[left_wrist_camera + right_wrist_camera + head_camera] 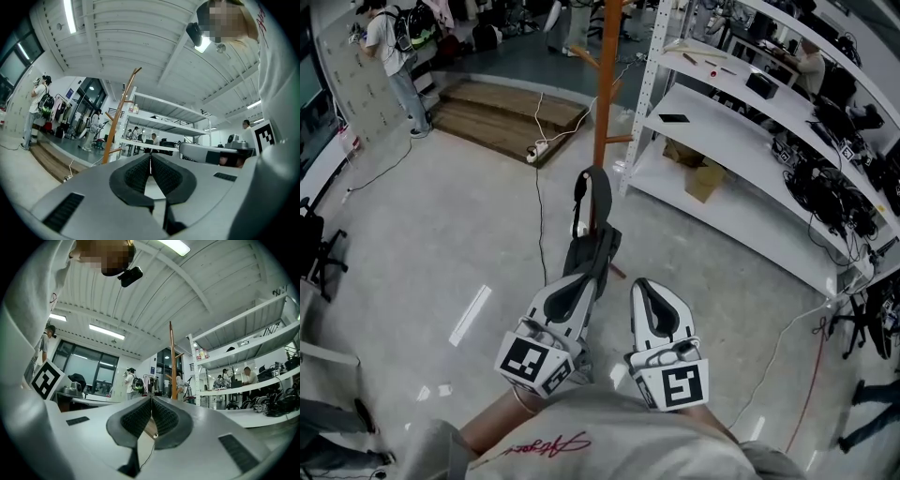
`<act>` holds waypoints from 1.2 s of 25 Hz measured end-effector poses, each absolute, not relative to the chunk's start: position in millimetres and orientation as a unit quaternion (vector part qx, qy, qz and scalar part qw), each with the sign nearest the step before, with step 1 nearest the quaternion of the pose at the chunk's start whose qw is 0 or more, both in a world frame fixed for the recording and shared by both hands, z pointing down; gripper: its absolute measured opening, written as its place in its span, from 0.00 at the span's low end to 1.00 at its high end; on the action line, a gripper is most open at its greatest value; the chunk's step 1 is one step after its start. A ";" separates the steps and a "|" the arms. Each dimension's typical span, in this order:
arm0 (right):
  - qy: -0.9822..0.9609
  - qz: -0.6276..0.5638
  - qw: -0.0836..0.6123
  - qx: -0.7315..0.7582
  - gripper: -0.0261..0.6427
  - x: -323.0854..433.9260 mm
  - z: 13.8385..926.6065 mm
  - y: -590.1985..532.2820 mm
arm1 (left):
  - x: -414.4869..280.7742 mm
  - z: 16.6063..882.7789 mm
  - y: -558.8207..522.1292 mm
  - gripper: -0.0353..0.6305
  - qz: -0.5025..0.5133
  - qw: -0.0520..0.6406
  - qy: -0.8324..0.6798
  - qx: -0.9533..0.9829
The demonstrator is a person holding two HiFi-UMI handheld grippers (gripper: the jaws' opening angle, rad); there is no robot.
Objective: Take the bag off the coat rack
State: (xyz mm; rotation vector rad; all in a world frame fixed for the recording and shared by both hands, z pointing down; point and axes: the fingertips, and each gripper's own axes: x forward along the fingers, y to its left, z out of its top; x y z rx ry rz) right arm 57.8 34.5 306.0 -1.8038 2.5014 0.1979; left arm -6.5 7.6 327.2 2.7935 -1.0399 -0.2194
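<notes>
1. My grey shirt (609, 441), bottom edge of the head view, with both forearms reaching out from it.
2. Left tongs (584, 281): jaws pressed together, nothing between the pads. The tip overlaps the bag in the head view, but the left gripper view shows no bag at all, so I judge it short of contact.
3. Right tongs (645, 287): jaws likewise together and empty, held beside the left pair and pointing the same way.
4. Black bag (592, 239): just past the left tongs, low against the coat rack, its strap (598, 187) looped upward along the pole. I cannot tell which peg carries it.
5. Coat rack (602, 94): orange-brown wooden pole with angled pegs, upright on the grey floor (459, 225).
6. White shelving unit (722, 122): beside the rack, to the right.
7. Wooden platform (506, 112) with a power strip (536, 150) at its edge, farther back.

Status: nothing done yet. The bag is still on the rack and neither pair holds it. Left to do, as I judge it: open one pair, close in, grip the strap, and lift it clear of the peg.
</notes>
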 end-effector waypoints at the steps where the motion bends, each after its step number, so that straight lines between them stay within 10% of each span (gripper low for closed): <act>1: 0.808 0.063 0.025 -0.585 0.06 59.6 307.2 24.5 | -5.8 328.3 -2.4 0.08 -0.073 0.076 -0.348 0.931; 15: 0.799 0.040 0.017 -0.600 0.06 65.9 321.3 -129.9 | -1.6 366.5 -163.3 0.09 -0.046 0.114 -0.352 0.928; 19: 0.792 0.031 0.013 -0.610 0.06 73.1 323.6 -166.8 | 4.8 390.2 -202.8 0.34 -0.022 0.142 -0.349 0.926; 30: 0.778 0.011 0.003 -0.628 0.06 80.5 339.5 -237.3 | 13.4 426.8 -263.9 0.35 0.008 0.185 -0.329 0.926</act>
